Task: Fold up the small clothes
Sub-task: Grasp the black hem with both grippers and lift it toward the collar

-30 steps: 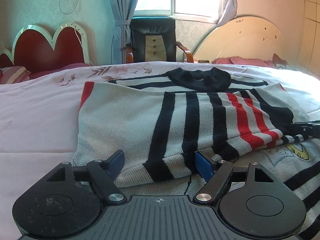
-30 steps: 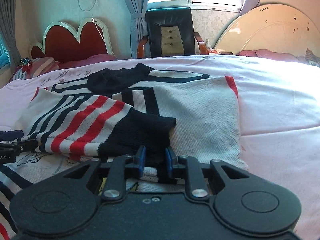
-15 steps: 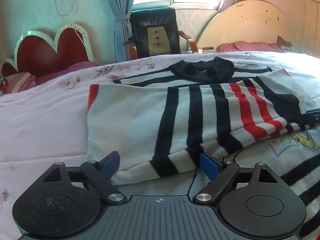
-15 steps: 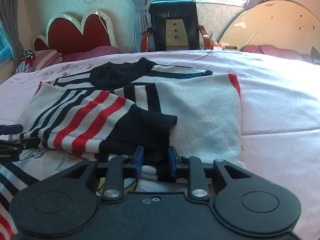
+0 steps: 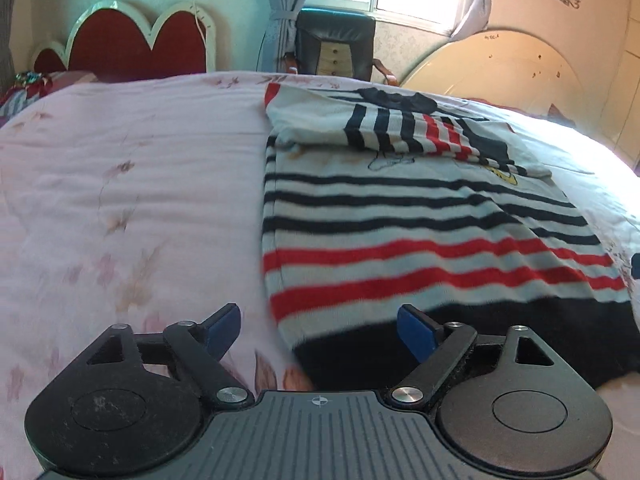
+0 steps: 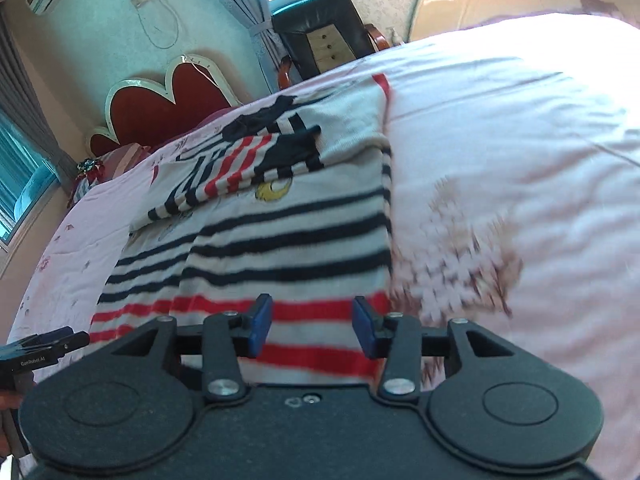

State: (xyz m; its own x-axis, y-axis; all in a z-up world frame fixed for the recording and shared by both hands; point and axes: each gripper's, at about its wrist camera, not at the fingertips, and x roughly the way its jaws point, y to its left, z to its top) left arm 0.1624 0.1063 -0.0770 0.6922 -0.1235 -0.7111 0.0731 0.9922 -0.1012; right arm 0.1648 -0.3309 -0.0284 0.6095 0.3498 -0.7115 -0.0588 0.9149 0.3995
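Striped knit sweater (image 5: 420,216) is lying flat on the pink bed (image 5: 120,200), both sleeves already folded across the chest w/ the cuffs overlapping near the collar. So imo the step in hand is the bottom-up fold: grab the dark hem at both corners and bring it up toward the neckline.

How to do it well, going left to right: left gripper (image 5: 320,330) should bite the hem corner on its side, just the sweater and not the quilt underneath, bc that bedding is soft and will bunch up right into the grip. Right gripper (image 6: 312,326) same deal on the far corner. Lift both evenly so the hem stays straight, otherwise the stripes go crooked and the sleeves slide out of place.

Where stuff sits rn: left jaws are wide open, nothing pinched. The sweater's left edge and black hem run right through the gap between them, one pad over bare quilt, the other over the hem. Right jaws have just been opening, also holding nothing; the red-striped lower part near the right side seam lies between and beyond the pads, hem itself hidden under the gripper body. The left gripper's tip pokes into the right cam's left edge.
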